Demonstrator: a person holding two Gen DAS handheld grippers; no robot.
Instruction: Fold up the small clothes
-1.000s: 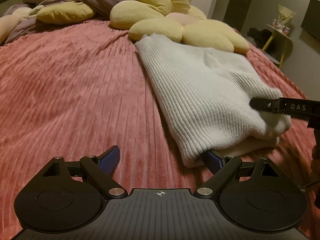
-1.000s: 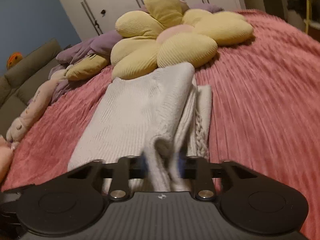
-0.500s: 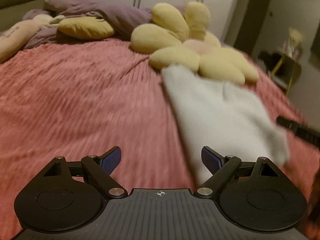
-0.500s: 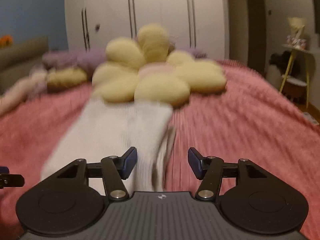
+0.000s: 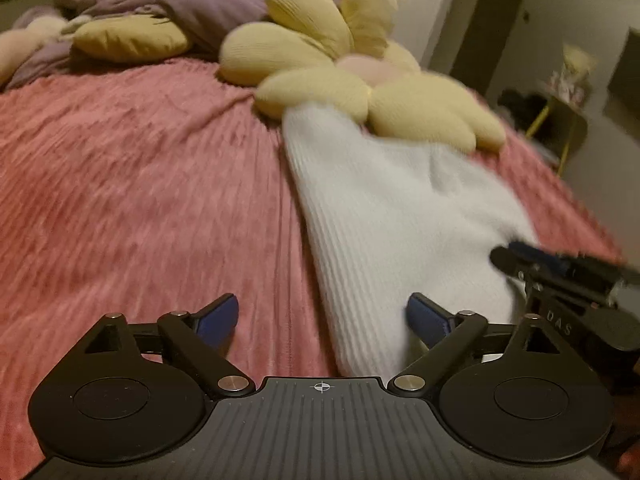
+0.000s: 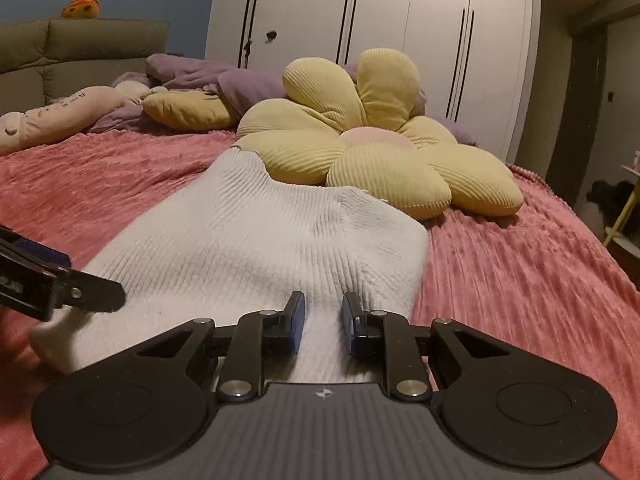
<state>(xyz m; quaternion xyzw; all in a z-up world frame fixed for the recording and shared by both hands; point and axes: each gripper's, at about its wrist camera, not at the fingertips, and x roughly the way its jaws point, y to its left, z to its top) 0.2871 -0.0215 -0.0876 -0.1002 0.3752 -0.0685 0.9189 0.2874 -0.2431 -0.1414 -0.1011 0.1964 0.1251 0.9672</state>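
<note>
A white ribbed knit sweater, already folded into a long thick bundle, lies on the pink bedspread, its far end touching the yellow flower cushion. The fold in hand looks like the last one, bringing the near end toward the far end.

The left tool is spread wide, nothing between its pads: one pad over the bedspread, the other just beside the sweater's near corner. The right tool has just been closing; its pads now stand narrowly apart above the near edge of the knit, and I cannot tell whether they pinch any cloth. It looks empty.

The next move calls for both tools to catch the near edge, one at each corner, through all layers so the bundle does not slide apart.

The right wrist view shows the sweater's whole width and a pucker near its far right corner; the blurred left wrist view alone shows the near left corner and the open bedspread beside it.
</note>
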